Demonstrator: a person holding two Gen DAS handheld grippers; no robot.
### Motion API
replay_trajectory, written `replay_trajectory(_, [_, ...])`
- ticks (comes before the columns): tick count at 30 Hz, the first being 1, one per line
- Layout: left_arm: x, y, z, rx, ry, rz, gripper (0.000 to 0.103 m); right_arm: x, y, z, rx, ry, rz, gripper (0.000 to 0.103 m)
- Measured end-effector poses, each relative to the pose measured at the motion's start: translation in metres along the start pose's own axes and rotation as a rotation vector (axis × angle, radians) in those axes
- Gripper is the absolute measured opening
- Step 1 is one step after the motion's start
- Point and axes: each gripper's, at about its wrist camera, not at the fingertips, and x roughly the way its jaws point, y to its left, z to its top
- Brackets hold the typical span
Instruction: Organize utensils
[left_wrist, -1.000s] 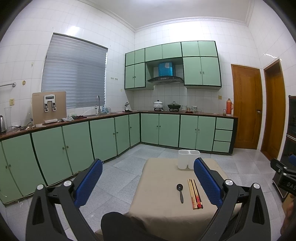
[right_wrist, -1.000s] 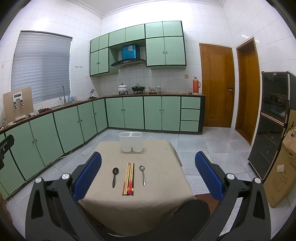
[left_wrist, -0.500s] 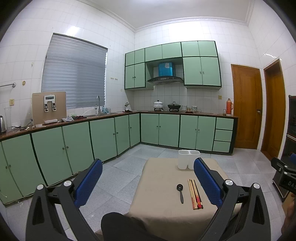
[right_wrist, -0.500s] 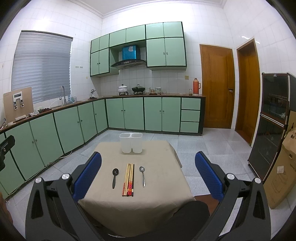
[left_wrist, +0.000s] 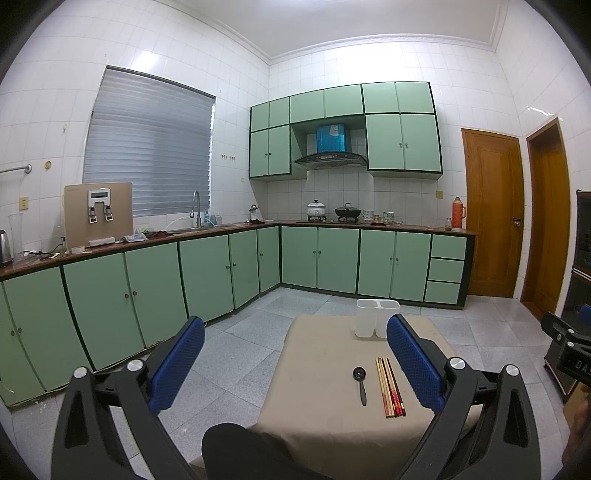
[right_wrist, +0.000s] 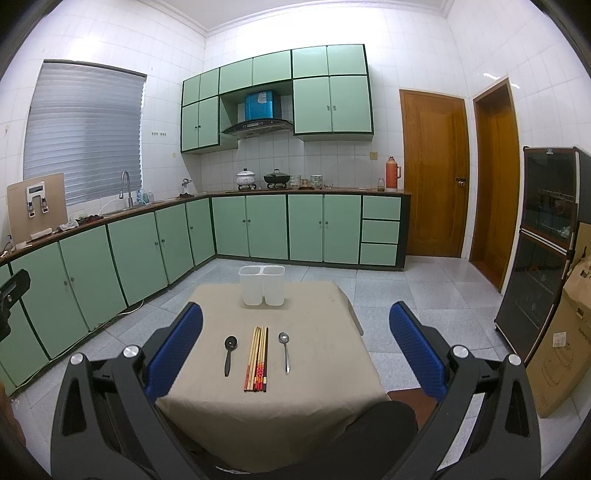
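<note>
Nothing is sorted yet, as far as I can judge. On the table (right_wrist: 314, 398), going left to right, I see the black spoon (right_wrist: 229, 353), the bundle of chopsticks (right_wrist: 258, 359) and the metal spoon (right_wrist: 284, 350), lying side by side in a row toward the near edge. The white two-compartment holder (right_wrist: 262, 285) stands at the far edge; I can't see inside it. My left gripper (left_wrist: 295, 365) and right gripper (right_wrist: 295, 354) both hang above the near edge, jaws spread wide, carrying nothing. All three pickups are left.
</note>
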Motion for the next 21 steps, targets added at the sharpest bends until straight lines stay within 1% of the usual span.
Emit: replay_trajectory(21, [0.0021,-0.0004,-0.0022,-0.007,0.009,-0.006,0.097,0.0004,0.0004,0.0013,-0.001,0.000,0.003,0.098])
